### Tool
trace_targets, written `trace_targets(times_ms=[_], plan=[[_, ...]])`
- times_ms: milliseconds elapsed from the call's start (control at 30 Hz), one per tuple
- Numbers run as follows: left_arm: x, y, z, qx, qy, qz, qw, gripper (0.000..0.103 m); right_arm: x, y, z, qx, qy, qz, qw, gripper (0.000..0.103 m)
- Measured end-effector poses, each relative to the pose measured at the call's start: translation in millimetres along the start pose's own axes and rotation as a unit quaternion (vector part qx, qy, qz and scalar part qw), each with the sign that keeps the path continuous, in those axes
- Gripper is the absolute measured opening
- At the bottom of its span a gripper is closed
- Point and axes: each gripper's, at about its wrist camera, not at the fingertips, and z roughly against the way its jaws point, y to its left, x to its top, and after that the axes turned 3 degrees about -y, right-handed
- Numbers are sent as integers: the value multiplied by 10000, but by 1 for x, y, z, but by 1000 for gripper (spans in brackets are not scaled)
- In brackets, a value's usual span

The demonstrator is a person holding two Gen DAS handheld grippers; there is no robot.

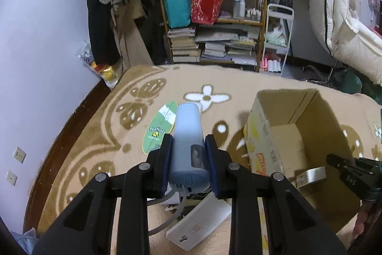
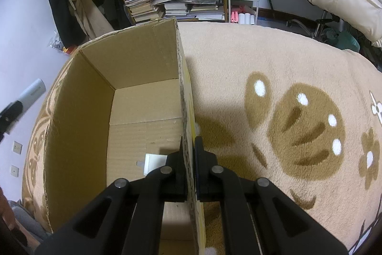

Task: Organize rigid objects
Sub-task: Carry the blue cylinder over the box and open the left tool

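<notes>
Left gripper [image 1: 188,159] is clamped on a pale blue cylindrical device [image 1: 187,140], the two dark pads pressing its flanks near the base end; the body projects forward along the fingers, and a thin hose trails from its near end down out of sight. It is carried clear of the patterned blanket [image 1: 95,135], above a white flat unit [image 1: 198,224] and a green oval card [image 1: 161,126] that lie on the blanket; neither touches the device. Gripping near the base probably leaves the long end free to go into the box first. Right gripper [image 2: 189,166] is closed on the right-hand wall of the open cardboard box [image 2: 143,59], one finger inside and one outside, pinching the corrugated edge. Judgement: this hold steadies the box and keeps its mouth open on the soft bedding, so a one-handed drop does not tip or slide it. Box interior is mostly bare; a small white flat item [image 2: 155,163] lies on the floor near the right gripper's inner finger. Relative position: the device sits to the left of the box, near its left wall but outside it and apart from the rim. In the right wrist view its tip shows at the far left edge, beyond the box's left wall. Transfer into the box is not yet done.
</notes>
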Motion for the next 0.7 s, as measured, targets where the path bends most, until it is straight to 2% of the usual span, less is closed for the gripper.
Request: trace_targets(times_ms=[333, 567, 700], plan=[[16, -36, 43, -379, -606, -452, 9964, 26, 0, 1, 0, 3, -1, -1, 10000, 5], [11, -62, 51, -793, -691, -586, 9927, 26, 0, 1, 1, 0, -19, -3, 10000, 5], [3, -84, 46, -1018, -562, -805, 9900, 26, 0, 1, 1, 5, -16, -11, 10000, 5]])
